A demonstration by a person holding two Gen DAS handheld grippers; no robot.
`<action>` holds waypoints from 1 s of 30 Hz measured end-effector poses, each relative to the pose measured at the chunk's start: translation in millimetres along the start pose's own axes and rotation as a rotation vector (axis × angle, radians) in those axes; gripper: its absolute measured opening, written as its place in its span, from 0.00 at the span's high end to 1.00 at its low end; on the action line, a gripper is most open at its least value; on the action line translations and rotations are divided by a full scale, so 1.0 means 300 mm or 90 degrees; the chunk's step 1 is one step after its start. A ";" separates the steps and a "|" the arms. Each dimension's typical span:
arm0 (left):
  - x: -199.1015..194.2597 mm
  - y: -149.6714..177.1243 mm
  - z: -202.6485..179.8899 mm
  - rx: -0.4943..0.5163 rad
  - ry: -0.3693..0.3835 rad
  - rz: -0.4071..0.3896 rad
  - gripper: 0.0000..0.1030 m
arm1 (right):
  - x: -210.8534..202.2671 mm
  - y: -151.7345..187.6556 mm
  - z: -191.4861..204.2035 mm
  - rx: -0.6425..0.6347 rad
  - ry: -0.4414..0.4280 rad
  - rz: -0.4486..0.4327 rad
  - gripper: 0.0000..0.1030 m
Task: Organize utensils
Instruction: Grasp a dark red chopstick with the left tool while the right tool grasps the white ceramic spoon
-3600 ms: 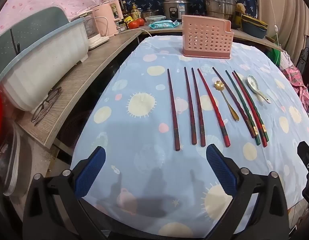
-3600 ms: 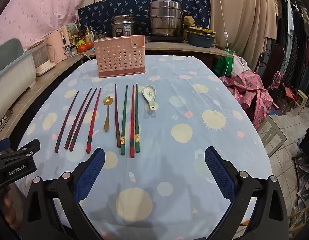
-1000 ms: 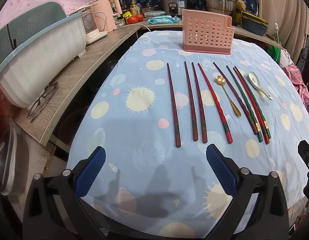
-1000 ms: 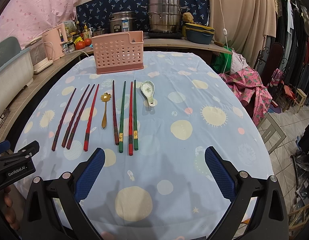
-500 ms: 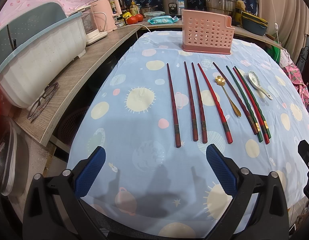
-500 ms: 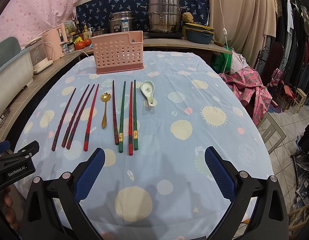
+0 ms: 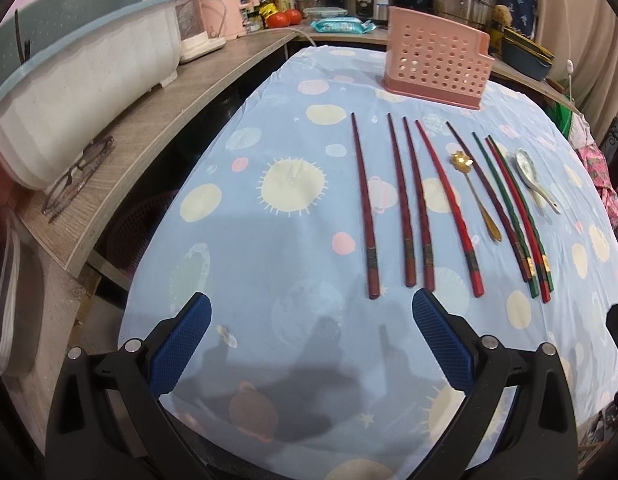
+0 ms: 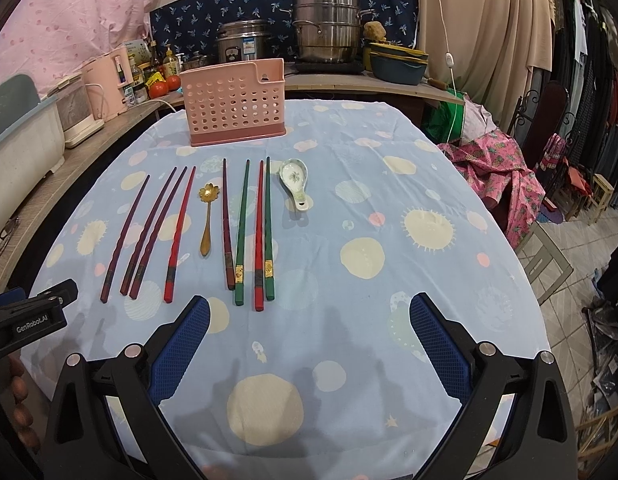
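Covering the round table is a pale blue cloth printed with suns and planets [image 8: 389, 208], and its loose weave is the first hazard: a fingertip dragged low could snag and pull it, shifting every utensil at once. Next in size, the pink perforated plastic utensil holder [image 8: 233, 104] stands at twelve o'clock in the right wrist view, well beyond the row; it looks light, so a long stick dropped in at a slant could tip it or slide it back.

Both tools hover empty above the near edge. The left gripper [image 7: 309, 344] has its blue pads spread wide, with the thick ends of the dark red wooden chopsticks [image 7: 401, 204] just ahead at twelve o'clock. The right gripper [image 8: 309, 344] is equally wide, holding nothing, with the green and red lacquered chopsticks [image 8: 265, 232] at eleven o'clock.

These sticks lie close together, two nearly touching, so closing on one likely catches or rolls its neighbour. Thin and smooth, they may also pivot in the pads.

Smaller again, the white ceramic soup spoon [image 8: 295, 180] could chip if dropped, and the slim gold flower-bowled spoon [image 8: 208, 216] lies flat, hard to get under.
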State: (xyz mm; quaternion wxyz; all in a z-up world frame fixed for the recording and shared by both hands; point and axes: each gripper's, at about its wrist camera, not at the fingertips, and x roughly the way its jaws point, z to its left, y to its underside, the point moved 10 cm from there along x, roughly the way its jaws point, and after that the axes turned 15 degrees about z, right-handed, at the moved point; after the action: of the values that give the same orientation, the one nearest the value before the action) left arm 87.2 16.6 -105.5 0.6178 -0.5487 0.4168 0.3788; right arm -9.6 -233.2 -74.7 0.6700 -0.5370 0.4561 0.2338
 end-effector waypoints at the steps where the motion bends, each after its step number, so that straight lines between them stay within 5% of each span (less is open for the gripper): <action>1: 0.011 -0.006 0.004 -0.003 0.004 0.004 0.07 | 0.007 0.000 -0.001 0.001 -0.001 0.002 0.07; 8: 0.088 -0.046 -0.008 0.006 0.016 0.019 0.08 | 0.053 -0.017 0.004 0.000 -0.007 0.028 0.07; 14: 0.175 -0.050 -0.042 0.031 0.041 0.061 0.34 | 0.109 -0.046 0.001 0.008 -0.007 0.047 0.07; 18: 0.183 -0.065 -0.065 0.046 0.047 0.055 0.43 | 0.148 -0.084 0.003 0.007 -0.003 0.054 0.08; 26: 0.180 -0.096 -0.120 0.082 0.093 0.047 0.86 | 0.244 -0.244 0.016 0.000 -0.029 0.051 0.40; 30: 0.185 -0.104 -0.118 0.073 0.120 0.058 0.92 | 0.301 -0.340 0.015 0.023 -0.068 0.053 0.58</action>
State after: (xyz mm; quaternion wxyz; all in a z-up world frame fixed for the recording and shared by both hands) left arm 132.9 -21.6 -147.6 0.5883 -0.5265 0.5183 0.3286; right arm 116.9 -276.9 -100.9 0.6926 -0.4924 0.4458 0.2811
